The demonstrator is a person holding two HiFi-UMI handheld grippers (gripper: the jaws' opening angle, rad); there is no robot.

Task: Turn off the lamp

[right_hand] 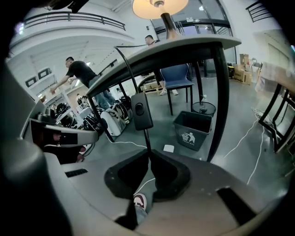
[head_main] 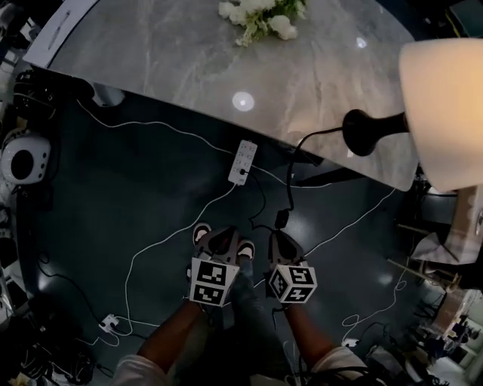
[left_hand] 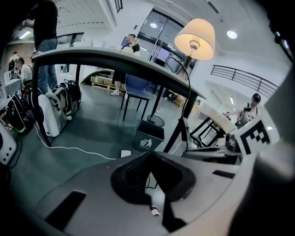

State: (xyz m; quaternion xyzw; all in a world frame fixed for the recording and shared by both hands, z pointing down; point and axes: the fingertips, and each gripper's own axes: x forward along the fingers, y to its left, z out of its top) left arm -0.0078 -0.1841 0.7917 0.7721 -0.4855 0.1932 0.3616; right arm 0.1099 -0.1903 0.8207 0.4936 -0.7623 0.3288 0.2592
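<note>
The lamp stands at the right end of the grey marble table (head_main: 189, 53), its shade (head_main: 445, 113) lit above a black base (head_main: 366, 132). A black cord runs off the table edge down to an inline switch (head_main: 281, 219). The switch (right_hand: 141, 110) hangs just in front of my right gripper (right_hand: 149, 154), and its cord drops out of sight behind the shut tips. My left gripper (left_hand: 150, 154) is shut and empty, pointing under the table towards the lit shade (left_hand: 196, 32). In the head view both grippers, left (head_main: 223, 237) and right (head_main: 285, 240), are side by side over the floor, below the table edge.
A white power strip (head_main: 242, 161) and loose cables lie on the dark floor under the table edge. White flowers (head_main: 260, 15) sit on the table. A dark waste bin (right_hand: 192, 129) and a blue chair (right_hand: 177, 76) stand beyond the table. People and bags are further off.
</note>
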